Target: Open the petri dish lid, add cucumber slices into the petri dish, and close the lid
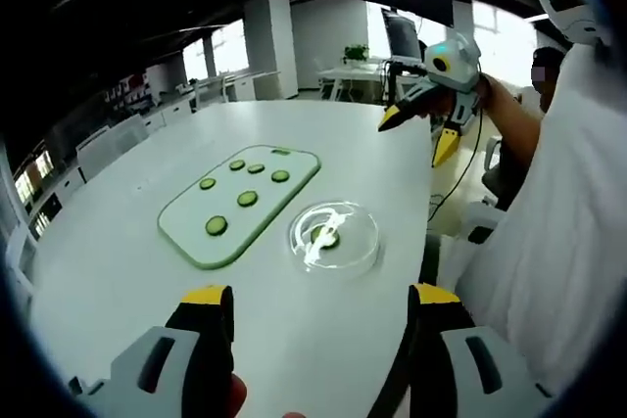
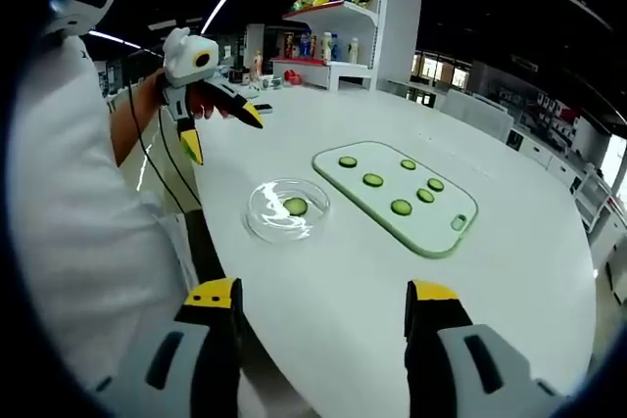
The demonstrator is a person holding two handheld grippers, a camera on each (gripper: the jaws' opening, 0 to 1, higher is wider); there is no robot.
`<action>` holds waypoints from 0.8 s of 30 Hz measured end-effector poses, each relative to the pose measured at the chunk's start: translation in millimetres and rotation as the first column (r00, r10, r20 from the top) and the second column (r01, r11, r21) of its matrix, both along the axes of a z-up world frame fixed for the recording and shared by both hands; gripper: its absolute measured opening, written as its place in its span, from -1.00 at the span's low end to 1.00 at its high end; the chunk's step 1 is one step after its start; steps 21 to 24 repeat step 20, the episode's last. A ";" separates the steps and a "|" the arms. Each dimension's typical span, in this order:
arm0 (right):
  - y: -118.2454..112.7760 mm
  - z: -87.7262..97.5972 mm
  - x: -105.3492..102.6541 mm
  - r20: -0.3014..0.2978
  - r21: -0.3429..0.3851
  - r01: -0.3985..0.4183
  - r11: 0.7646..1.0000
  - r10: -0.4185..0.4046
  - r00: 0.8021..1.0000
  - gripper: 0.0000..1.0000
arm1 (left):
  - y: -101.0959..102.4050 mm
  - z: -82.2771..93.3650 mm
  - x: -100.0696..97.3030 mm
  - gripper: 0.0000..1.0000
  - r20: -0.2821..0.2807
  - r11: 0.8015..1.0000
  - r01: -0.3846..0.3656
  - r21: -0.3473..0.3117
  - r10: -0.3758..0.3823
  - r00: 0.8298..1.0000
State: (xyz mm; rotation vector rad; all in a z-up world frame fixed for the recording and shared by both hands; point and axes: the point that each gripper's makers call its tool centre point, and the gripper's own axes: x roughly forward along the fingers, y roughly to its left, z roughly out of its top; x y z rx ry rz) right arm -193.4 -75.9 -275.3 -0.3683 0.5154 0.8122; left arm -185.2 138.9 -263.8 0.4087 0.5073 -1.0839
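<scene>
A clear round petri dish (image 1: 333, 237) (image 2: 286, 209) lies on the white table, with one cucumber slice (image 1: 326, 238) (image 2: 295, 207) inside; I cannot tell whether its lid is on. Beside it is a white, green-rimmed cutting board (image 1: 186, 227) (image 2: 377, 203) carrying several cucumber slices. My left gripper (image 1: 321, 301) is open and empty, held back from the dish; in the right gripper view it (image 2: 223, 132) hovers above the table edge in a hand. My right gripper (image 2: 323, 293) is likewise open and empty, and in the left gripper view it (image 1: 416, 134) hangs in the air beyond the dish.
The person in white clothing (image 1: 549, 242) (image 2: 69, 193) stands at the table edge next to the dish. A cable (image 2: 157, 163) hangs from the left gripper. Shelves with goods (image 2: 338, 17) stand behind the table, desks and a monitor (image 1: 402, 36) on the other side.
</scene>
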 end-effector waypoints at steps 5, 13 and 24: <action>2.1 -0.4 -1.4 -0.002 -0.006 -0.006 1.000 0.006 1.000 0.33 | 1.4 0.2 -2.3 0.42 0.009 1.000 0.007 0.019 -0.007 1.000; 8.4 -1.1 -8.7 -0.008 -0.021 -0.028 0.999 0.028 1.000 0.31 | 2.2 -12.4 -4.9 0.42 0.016 0.997 0.013 0.078 -0.015 1.000; 9.7 -5.1 -14.4 -0.020 -0.042 -0.032 0.999 0.031 0.999 0.31 | 0.2 -15.1 -11.7 0.42 0.011 0.996 0.032 0.083 -0.033 0.999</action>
